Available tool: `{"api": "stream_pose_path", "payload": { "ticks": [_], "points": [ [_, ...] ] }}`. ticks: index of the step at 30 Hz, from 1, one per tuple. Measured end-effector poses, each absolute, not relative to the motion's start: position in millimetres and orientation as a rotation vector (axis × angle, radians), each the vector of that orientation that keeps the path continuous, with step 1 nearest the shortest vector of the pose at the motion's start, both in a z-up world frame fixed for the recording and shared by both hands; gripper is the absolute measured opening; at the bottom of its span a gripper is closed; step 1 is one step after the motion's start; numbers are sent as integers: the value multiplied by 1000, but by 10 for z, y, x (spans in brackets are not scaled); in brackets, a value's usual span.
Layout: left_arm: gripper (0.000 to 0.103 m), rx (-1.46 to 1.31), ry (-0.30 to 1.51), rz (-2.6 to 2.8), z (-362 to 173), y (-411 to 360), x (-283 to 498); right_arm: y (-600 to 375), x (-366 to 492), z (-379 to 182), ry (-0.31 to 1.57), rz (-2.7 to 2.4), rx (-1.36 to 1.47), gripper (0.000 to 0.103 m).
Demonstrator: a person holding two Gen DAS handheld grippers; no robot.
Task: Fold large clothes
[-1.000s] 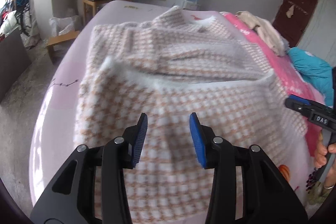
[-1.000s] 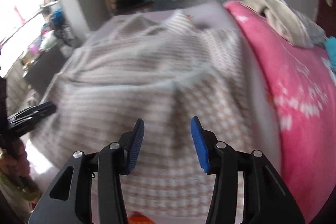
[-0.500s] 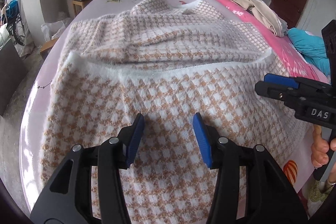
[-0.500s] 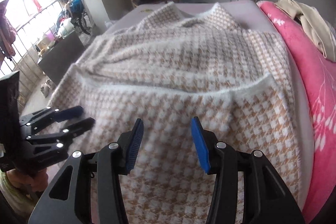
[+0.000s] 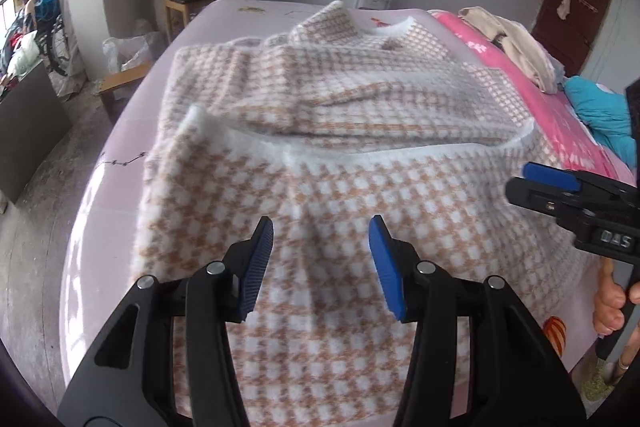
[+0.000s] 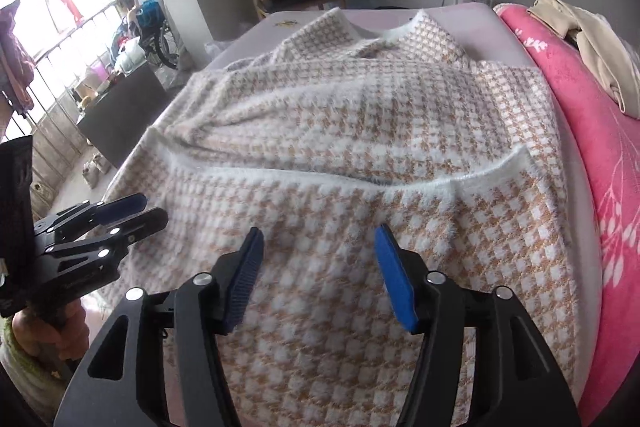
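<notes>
- The sweater, a fuzzy white-and-tan check knit, lies flat on the bed. It covers most of the lilac sheet, with the collar at the far end near the wall.
- The near part is already doubled over the rest. You can see the white hem running straight across the middle on top of the upper layers. That's why it looks short and thick, I'd say one fold is in.
- The left gripper hangs over the near part of the sweater with its jaws apart and nothing between the blue pads, just cloth lying below them.
- Same for the right gripper: its jaws have just been opening wider and there's no fabric pinched in them. Looks to me like a release.
- Each gripper shows in the other's camera, one at each side of the sweater. That makes sense for a wide garment, since you handle both corners together so the fold stays square.
- The pink blanket and the beige clothes sit along the right side of the bed, clear of the sweater.
- My guess for what's next is a side fold or smoothing that bumpy upper layer, which looks a bit rumpled.
</notes>
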State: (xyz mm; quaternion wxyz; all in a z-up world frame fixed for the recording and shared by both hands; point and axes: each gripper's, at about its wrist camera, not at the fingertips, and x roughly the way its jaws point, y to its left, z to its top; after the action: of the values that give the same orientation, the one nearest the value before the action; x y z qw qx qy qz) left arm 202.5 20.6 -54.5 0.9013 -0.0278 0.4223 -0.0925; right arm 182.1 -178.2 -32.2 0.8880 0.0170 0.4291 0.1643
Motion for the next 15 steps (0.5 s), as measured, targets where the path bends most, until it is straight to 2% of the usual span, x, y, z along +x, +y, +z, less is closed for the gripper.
{"api": "stream_pose_path", "payload": {
  "ticks": [7, 15],
  "points": [
    [48, -75, 903, -155, -655, 312, 2055, -1634, 1887, -547, 937, 322, -20, 64],
    [50, -67, 903, -158, -657, 296, 2053, -1633, 1893, -541, 944, 315, -19, 64]
  ]
}}
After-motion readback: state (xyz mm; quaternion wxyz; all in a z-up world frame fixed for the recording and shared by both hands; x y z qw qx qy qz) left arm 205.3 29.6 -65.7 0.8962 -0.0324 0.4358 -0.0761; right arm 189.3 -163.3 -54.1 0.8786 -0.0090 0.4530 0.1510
